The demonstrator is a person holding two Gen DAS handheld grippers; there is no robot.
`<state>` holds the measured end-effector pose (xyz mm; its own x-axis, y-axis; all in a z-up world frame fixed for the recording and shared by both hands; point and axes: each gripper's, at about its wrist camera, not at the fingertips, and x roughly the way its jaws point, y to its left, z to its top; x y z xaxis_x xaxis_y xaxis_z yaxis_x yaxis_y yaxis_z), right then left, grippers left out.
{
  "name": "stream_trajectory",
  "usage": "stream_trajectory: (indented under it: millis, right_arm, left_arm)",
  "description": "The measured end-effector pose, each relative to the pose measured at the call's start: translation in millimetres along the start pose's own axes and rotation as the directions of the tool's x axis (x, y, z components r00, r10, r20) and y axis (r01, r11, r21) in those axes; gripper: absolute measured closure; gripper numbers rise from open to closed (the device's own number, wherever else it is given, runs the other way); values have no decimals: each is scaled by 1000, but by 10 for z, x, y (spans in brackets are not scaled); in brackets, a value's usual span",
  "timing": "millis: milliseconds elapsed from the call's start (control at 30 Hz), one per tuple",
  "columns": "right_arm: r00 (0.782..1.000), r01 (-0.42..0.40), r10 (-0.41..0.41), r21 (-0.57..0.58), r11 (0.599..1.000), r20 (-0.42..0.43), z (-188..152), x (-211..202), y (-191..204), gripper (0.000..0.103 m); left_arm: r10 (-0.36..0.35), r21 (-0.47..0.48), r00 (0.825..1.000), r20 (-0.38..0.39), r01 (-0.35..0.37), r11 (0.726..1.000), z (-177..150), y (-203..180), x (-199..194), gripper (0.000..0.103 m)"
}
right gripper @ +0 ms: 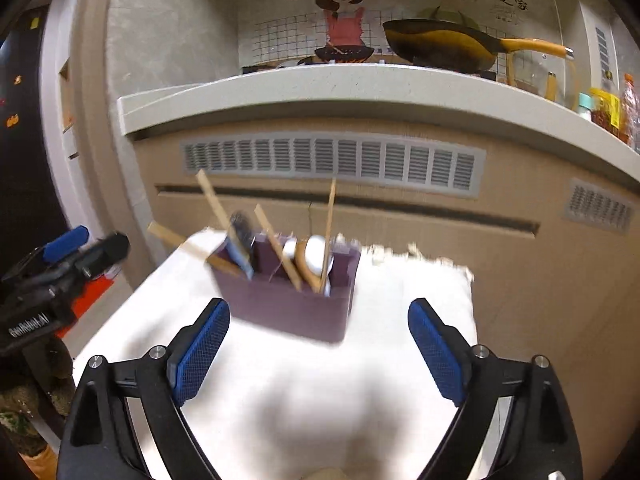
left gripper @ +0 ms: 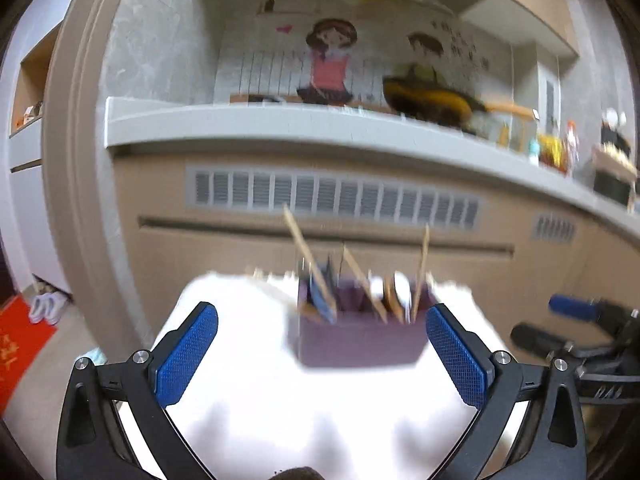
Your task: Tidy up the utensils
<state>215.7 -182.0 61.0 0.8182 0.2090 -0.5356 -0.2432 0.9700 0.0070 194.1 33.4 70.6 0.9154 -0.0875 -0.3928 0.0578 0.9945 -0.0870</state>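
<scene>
A purple utensil holder [left gripper: 360, 340] stands on a white table [left gripper: 280, 420]. It holds wooden chopsticks [left gripper: 304, 252], white spoons [left gripper: 402, 292] and a dark blue utensil [left gripper: 322, 300]. My left gripper [left gripper: 322, 356] is open and empty, just in front of the holder. In the right wrist view the holder [right gripper: 292, 308] stands ahead with chopsticks [right gripper: 216, 204] and spoons [right gripper: 316, 256] in it. My right gripper [right gripper: 319, 344] is open and empty, near the holder's front. The other gripper shows at the right edge of the left wrist view [left gripper: 576, 320] and at the left edge of the right wrist view [right gripper: 72, 256].
A beige cabinet front with grey vents [right gripper: 332, 160] stands behind the table. On the grey counter [right gripper: 360, 88] above sit a yellow-handled wok [right gripper: 440, 46] and bottles [right gripper: 608, 108]. A red mat [left gripper: 20, 344] and shoes [left gripper: 46, 306] lie on the floor at left.
</scene>
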Motion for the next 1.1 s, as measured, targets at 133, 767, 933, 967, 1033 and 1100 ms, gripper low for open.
stream_trajectory:
  millis: [133, 767, 933, 967, 1033, 1100]
  right_arm:
    - [1000, 24, -24, 26, 999, 8, -440, -261, 29, 6]
    - [980, 178, -188, 133, 975, 69, -1079, -541, -37, 1]
    - [980, 179, -187, 122, 976, 65, -1078, -529, -24, 1]
    - [980, 179, -187, 119, 977, 64, -1081, -527, -21, 1]
    - [980, 179, -187, 114, 977, 62, -1086, -527, -14, 1]
    - [981, 178, -186, 113, 977, 59, -1082, -523, -6, 1]
  left_arm:
    - [36, 54, 999, -39, -34, 998, -490, -105, -260, 0]
    - [104, 94, 992, -64, -98, 991, -865, -335, -437, 0]
    - [103, 91, 992, -69, -97, 991, -867, -334, -429, 0]
    - [104, 91, 992, -72, -97, 991, -872, -340, -428, 0]
    - [103, 92, 992, -78, -96, 991, -875, -342, -425, 0]
    - [101, 90, 992, -79, -94, 992, -875, -342, -429, 0]
